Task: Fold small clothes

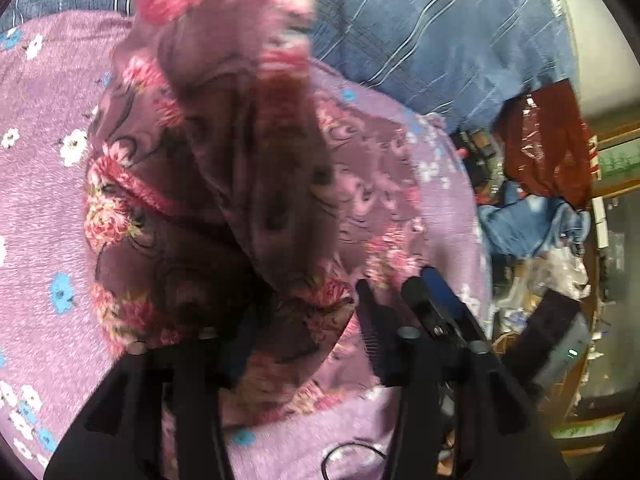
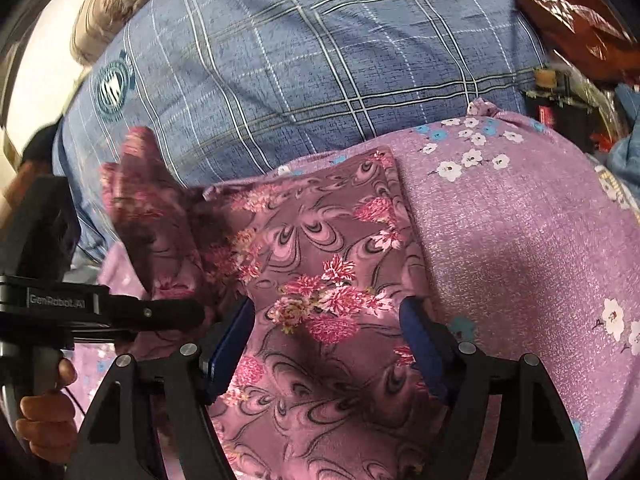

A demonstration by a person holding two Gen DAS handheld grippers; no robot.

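A mauve garment with pink flower print (image 2: 320, 248) lies flat on a lilac flowered sheet (image 2: 520, 240). Its left flap (image 2: 136, 192) stands raised and blurred. In the left wrist view that flap (image 1: 224, 128) fills the middle and runs down between the fingers of my left gripper (image 1: 308, 312). The jaws stand part way apart; the cloth hides the left finger, and the right finger (image 1: 370, 312) shows bare. My right gripper (image 2: 328, 320) hovers open over the flat part, blue pads (image 2: 234, 340) either side of a flower cluster. The left gripper (image 2: 196, 312) shows at that view's left edge, a hand (image 2: 44, 404) on its grip.
A blue checked cover (image 2: 320, 60) lies beyond the lilac sheet, with a beige cushion (image 2: 112, 4) behind it. Right of the bed edge there is clutter: a red plastic bag (image 1: 548, 140), blue denim clothes (image 1: 528, 228), boxes and wrappers.
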